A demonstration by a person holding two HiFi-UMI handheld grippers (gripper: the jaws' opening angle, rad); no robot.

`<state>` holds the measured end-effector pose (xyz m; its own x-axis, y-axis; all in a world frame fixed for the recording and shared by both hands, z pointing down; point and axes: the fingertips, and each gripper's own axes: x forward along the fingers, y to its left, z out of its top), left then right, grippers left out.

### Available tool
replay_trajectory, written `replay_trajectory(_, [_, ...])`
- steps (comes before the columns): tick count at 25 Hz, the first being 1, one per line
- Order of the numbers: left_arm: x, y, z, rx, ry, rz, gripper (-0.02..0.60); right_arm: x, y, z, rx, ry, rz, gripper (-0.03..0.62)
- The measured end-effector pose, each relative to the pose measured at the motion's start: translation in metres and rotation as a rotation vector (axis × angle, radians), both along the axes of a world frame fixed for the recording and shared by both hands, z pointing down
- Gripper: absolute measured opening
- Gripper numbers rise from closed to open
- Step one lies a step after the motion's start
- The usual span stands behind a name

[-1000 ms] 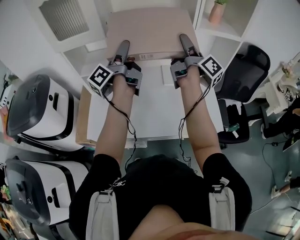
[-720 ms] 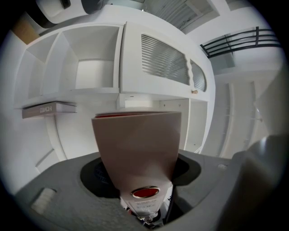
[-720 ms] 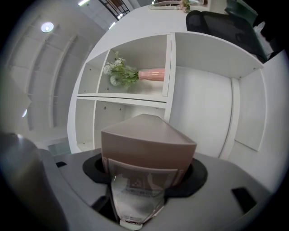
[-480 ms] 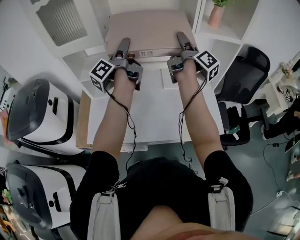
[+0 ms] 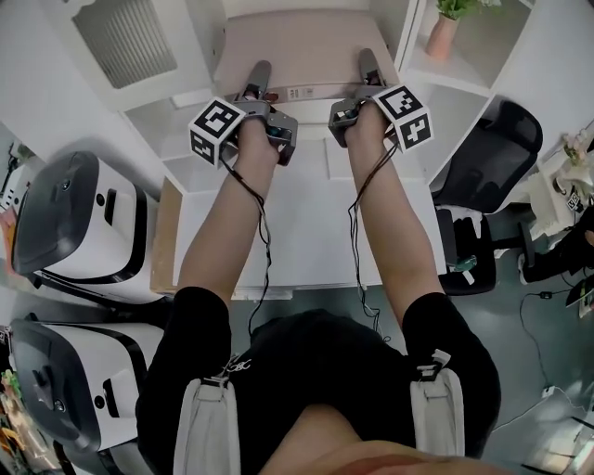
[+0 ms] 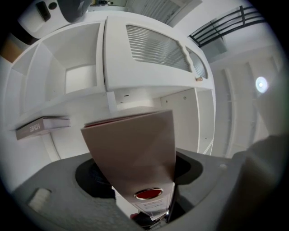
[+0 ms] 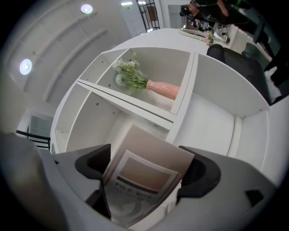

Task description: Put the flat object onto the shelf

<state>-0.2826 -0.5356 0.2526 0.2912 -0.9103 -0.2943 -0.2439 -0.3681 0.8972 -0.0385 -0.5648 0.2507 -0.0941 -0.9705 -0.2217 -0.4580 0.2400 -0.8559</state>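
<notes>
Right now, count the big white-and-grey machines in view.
2, both at the head view's left: the upper machine beside the table, the lower machine by the bottom edge. Others may be out of frame.

A pink vase point(image 5: 443, 37) stands upright at the top right, with a green plant point(image 5: 455, 7) in it. Below it, right of the white table point(image 5: 306, 232), is a black office chair point(image 5: 487, 139). A brown board point(image 5: 165, 232) runs along the table's left edge. Further left stand two white machines with dark grey tops, one point(image 5: 70, 227) behind the other point(image 5: 74, 390). A slatted panel point(image 5: 130, 37) is at the top left. In the left gripper view a book point(image 6: 43, 127) lies flat at the left. Two round ceiling lights point(image 7: 25, 66) glow in the right gripper view.
</notes>
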Motion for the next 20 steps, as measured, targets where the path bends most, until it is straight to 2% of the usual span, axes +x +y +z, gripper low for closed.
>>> replay_trajectory(5, [-0.004, -0.017, -0.010, -0.011, -0.034, -0.018, 0.339, 0.004, -0.012, -0.009, -0.002, 0.037, 0.075, 0.470])
replay_trajectory(11, [-0.009, -0.033, -0.015, -0.035, -0.052, -0.043, 0.354, 0.012, -0.020, -0.024, 0.012, 0.205, 0.223, 0.498])
replay_trajectory(15, [-0.009, -0.036, -0.013, -0.082, -0.059, -0.054, 0.356, 0.017, -0.025, -0.030, 0.004, 0.276, 0.278, 0.502])
replay_trajectory(20, [-0.007, -0.042, -0.013, -0.176, -0.048, -0.039, 0.359, 0.021, -0.027, -0.036, 0.000, 0.296, 0.324, 0.503])
